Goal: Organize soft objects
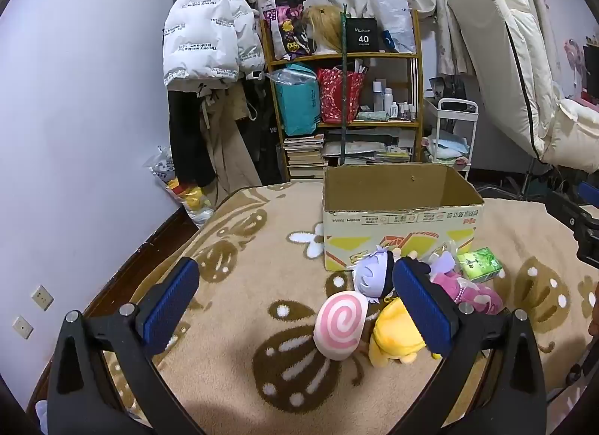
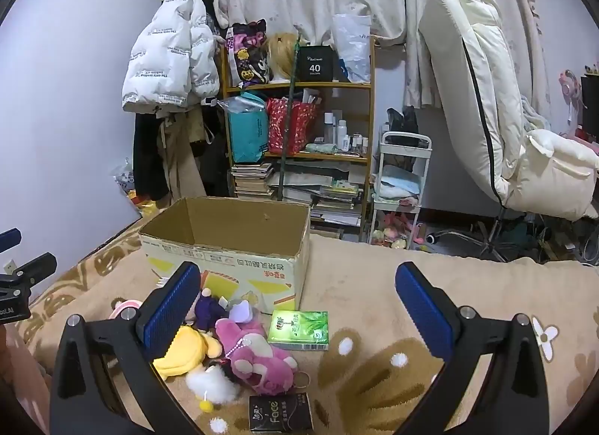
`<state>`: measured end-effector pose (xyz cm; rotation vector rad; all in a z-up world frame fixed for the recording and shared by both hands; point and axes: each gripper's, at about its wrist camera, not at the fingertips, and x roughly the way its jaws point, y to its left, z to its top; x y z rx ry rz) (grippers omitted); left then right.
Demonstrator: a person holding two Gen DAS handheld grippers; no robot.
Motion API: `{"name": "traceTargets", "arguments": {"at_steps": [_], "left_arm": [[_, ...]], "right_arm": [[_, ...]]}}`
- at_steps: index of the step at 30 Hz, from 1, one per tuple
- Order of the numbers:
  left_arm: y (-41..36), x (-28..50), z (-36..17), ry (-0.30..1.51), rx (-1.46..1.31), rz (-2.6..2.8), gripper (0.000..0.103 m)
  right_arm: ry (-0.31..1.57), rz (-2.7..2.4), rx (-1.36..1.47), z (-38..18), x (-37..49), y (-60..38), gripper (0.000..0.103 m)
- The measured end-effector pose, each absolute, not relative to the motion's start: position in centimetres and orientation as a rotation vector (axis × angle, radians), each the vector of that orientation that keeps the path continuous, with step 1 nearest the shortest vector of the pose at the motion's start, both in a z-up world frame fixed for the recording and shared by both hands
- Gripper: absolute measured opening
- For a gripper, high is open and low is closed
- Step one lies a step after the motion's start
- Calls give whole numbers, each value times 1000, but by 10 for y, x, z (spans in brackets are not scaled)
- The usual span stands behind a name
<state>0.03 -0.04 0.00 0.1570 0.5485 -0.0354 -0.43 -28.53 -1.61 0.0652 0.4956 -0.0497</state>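
Both the left gripper point(image 1: 295, 304) and the right gripper point(image 2: 299, 307) have their jaws fully apart and hold nothing. Nearest lies a black tissue pack point(image 2: 280, 412). Behind it, on the patterned blanket point(image 1: 232, 285), a pink swirl plush point(image 1: 340, 326), a yellow plush point(image 2: 183, 350), a pink bear plush point(image 2: 258, 356) and a green tissue pack point(image 2: 299, 330) lie together. Just behind them stands the open cardboard box point(image 2: 228, 259).

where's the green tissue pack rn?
The green tissue pack lies flat on the blanket in front of the cardboard box, near its right front corner, just right of the pink plush in the right wrist view.
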Motion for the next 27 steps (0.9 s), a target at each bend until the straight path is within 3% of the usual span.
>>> {"name": "traceTargets", "arguments": {"at_steps": [27], "left_arm": [[2, -1, -1, 552, 141, -47, 102]], "right_arm": [[491, -54, 55, -15, -5, -283, 103]]}}
